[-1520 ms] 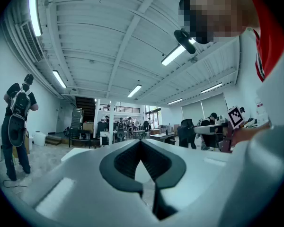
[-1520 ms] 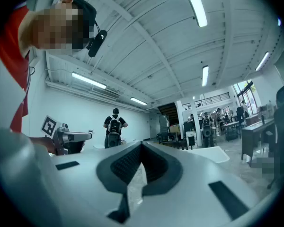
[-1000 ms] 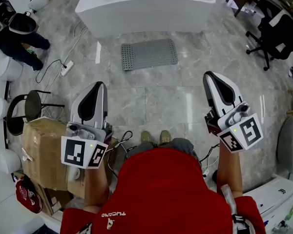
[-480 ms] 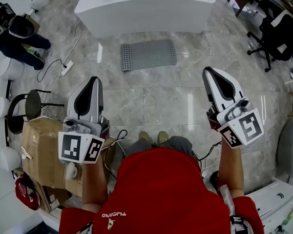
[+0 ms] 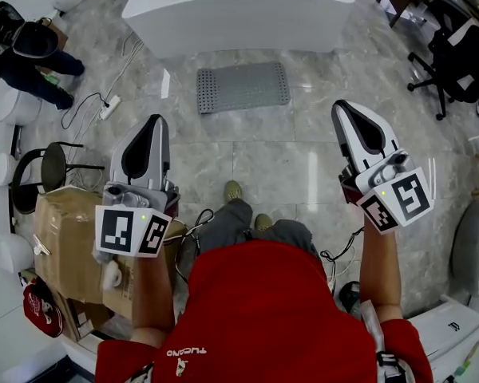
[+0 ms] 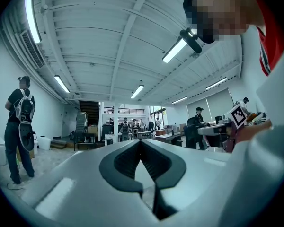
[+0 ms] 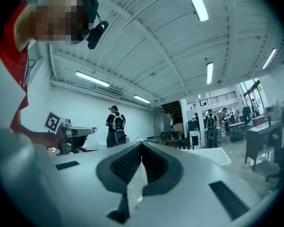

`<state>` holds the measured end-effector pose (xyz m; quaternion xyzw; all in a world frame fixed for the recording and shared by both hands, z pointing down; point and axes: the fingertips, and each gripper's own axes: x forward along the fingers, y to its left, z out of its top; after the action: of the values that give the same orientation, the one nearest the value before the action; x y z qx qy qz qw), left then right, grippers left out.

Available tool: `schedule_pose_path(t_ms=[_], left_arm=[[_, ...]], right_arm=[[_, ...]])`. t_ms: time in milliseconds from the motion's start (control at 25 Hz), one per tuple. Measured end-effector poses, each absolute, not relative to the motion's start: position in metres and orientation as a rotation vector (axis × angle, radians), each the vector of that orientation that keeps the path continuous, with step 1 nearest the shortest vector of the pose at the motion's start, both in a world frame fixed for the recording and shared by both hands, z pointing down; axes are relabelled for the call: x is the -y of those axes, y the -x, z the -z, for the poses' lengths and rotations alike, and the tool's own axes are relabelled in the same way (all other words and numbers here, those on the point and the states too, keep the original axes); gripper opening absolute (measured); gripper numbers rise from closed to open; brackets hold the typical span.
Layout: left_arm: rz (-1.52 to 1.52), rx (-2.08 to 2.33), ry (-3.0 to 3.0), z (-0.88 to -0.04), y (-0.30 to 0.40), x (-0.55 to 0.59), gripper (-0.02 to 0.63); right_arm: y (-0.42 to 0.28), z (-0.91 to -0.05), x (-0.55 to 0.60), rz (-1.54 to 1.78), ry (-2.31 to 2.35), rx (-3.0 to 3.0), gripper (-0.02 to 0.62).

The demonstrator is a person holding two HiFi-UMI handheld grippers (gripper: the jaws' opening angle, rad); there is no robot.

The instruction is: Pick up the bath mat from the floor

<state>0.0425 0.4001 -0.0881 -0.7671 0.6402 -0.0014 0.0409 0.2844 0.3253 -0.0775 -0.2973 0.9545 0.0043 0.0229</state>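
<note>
A grey perforated bath mat [image 5: 242,87] lies flat on the marble floor just in front of the white bathtub [image 5: 238,10]. My left gripper [image 5: 152,128] is held at waist height on the left, well short of the mat, its jaws shut with nothing between them. My right gripper [image 5: 345,112] is held up on the right, also shut and empty. Both gripper views look level across the room, jaw tips together in the left gripper [image 6: 141,141] and the right gripper [image 7: 142,143]; the mat is not in them.
A cardboard box [image 5: 68,242] and a black stool [image 5: 41,175] stand to my left, with cables [image 5: 104,110] on the floor. A person [image 5: 28,50] stands at far left. Office chairs [image 5: 455,54] are at far right. My foot [image 5: 233,190] is stepping forward.
One leg has stepped forward toward the mat. Both grippers stay shut and held up, shifting only slightly.
</note>
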Motion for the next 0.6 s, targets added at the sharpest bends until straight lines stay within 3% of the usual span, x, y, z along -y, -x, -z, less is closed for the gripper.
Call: schedule_pose_path(t_ms=[600], left_arm=[[0.01,-2.048,2.281,0.067,0.034,-0.311,0.005]], right_arm=[[-0.232,0.067,-0.228,-0.019,0.952,-2.976,0.002]])
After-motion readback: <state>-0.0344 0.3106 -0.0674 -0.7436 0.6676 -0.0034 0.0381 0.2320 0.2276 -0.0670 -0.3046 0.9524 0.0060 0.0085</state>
